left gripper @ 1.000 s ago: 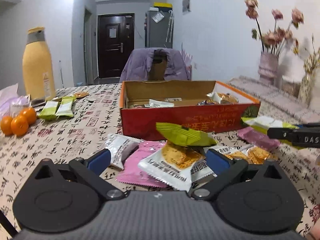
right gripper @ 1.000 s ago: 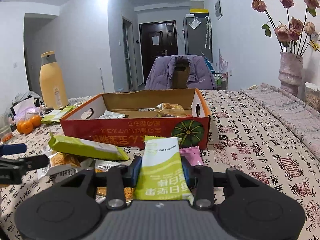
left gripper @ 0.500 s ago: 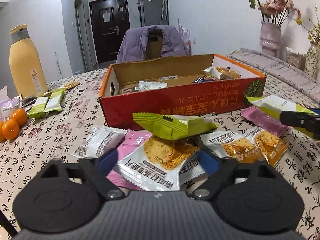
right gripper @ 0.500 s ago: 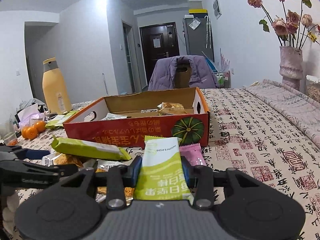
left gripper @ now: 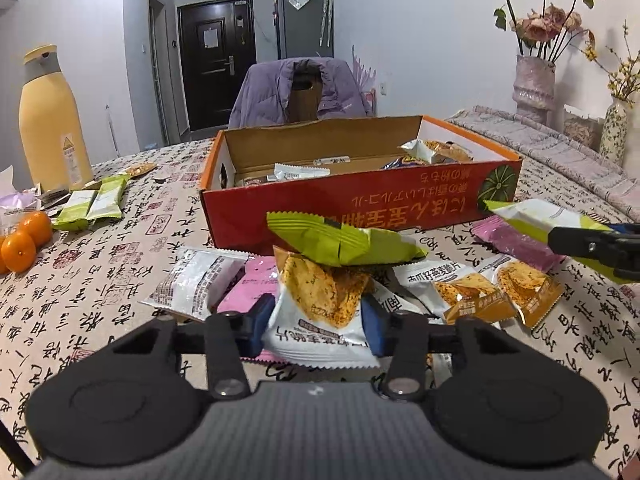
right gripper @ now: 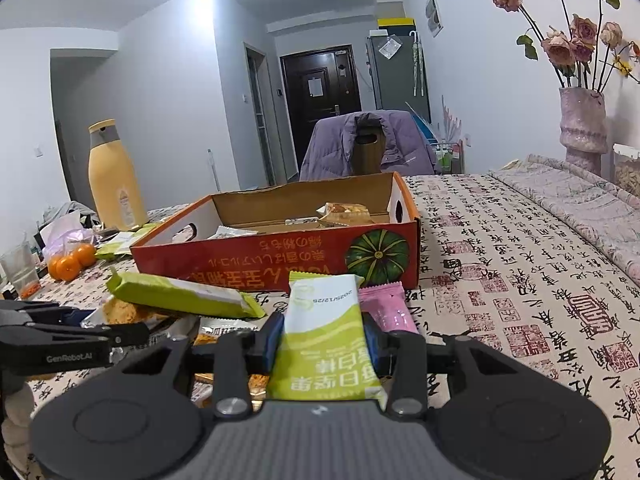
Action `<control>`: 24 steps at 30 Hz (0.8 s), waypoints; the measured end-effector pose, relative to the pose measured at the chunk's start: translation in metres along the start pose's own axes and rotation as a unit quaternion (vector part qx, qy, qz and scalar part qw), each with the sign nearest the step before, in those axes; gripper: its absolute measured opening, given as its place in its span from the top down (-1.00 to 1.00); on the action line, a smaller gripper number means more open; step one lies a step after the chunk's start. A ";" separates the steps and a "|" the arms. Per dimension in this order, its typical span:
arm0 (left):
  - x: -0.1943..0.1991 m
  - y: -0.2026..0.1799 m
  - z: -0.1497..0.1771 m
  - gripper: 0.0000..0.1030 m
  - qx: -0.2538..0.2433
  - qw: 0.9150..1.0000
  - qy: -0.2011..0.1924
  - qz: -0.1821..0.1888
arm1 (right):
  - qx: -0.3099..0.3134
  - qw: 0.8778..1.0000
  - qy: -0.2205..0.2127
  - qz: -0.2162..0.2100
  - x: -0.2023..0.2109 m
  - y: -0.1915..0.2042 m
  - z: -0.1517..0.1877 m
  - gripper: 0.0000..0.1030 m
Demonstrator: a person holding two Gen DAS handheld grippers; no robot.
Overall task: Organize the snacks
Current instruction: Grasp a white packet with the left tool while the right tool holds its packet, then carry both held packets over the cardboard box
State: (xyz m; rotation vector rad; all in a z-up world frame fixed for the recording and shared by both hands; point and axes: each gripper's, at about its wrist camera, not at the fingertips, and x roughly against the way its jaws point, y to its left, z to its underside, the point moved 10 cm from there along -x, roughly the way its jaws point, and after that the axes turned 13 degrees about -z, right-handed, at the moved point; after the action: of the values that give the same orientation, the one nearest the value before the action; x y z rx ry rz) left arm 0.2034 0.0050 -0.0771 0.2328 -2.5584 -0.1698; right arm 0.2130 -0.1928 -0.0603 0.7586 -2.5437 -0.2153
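A red and orange cardboard box (left gripper: 360, 204) (right gripper: 260, 256) stands open on the table with a few snacks inside. In front of it lies a pile of packets. My left gripper (left gripper: 315, 322) has its jaws closing, and the blue pads press on a white and orange cracker packet (left gripper: 320, 288), which buckles between them. A lime green packet (left gripper: 340, 240) (right gripper: 180, 296) rests on top of the pile, just beyond. My right gripper (right gripper: 323, 336) is shut on a green and white snack bar (right gripper: 324, 320), held off to the right of the pile. A pink packet (right gripper: 386, 308) lies behind it.
A yellow bottle (left gripper: 52, 120), oranges (left gripper: 24, 240) and two green bars (left gripper: 92, 204) sit at the left. A vase of dried roses (left gripper: 534, 84) stands at the back right. A chair with a purple jacket (left gripper: 304, 88) is behind the box.
The left jaws have come in from wide open onto the white and orange packet, which now bulges upward between the pads. The right gripper has kept still with its bar.
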 end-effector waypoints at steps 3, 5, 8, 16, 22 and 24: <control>0.009 0.002 0.000 0.30 0.004 1.000 -0.009 -0.001 | 0.001 1.000 -0.002 -0.001 0.001 0.001 0.000 0.25; 0.015 0.005 -0.001 0.33 0.009 1.000 -0.016 -0.001 | 0.002 1.000 -0.004 0.000 0.003 0.002 -0.001 0.24; 0.022 0.010 -0.001 0.74 0.017 1.000 -0.019 0.002 | 0.002 1.000 -0.005 0.000 0.004 0.002 -0.001 0.25; 0.031 0.022 0.002 0.75 0.039 0.999 -0.026 -0.001 | 0.003 1.000 -0.005 0.000 0.005 0.003 -0.001 0.24; 0.048 0.032 -0.003 0.75 0.053 0.998 -0.043 0.000 | 0.005 1.000 -0.009 -0.001 0.009 0.007 -0.002 0.24; 0.052 0.034 -0.006 0.75 0.058 0.997 -0.049 -0.003 | 0.006 1.000 -0.009 -0.002 0.009 0.008 -0.002 0.24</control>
State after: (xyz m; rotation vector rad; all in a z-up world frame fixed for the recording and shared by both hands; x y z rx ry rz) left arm 0.1591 0.0279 -0.0395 0.2820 -2.6678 -0.0361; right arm 0.2034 -0.1913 -0.0528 0.7690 -2.5636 -0.2088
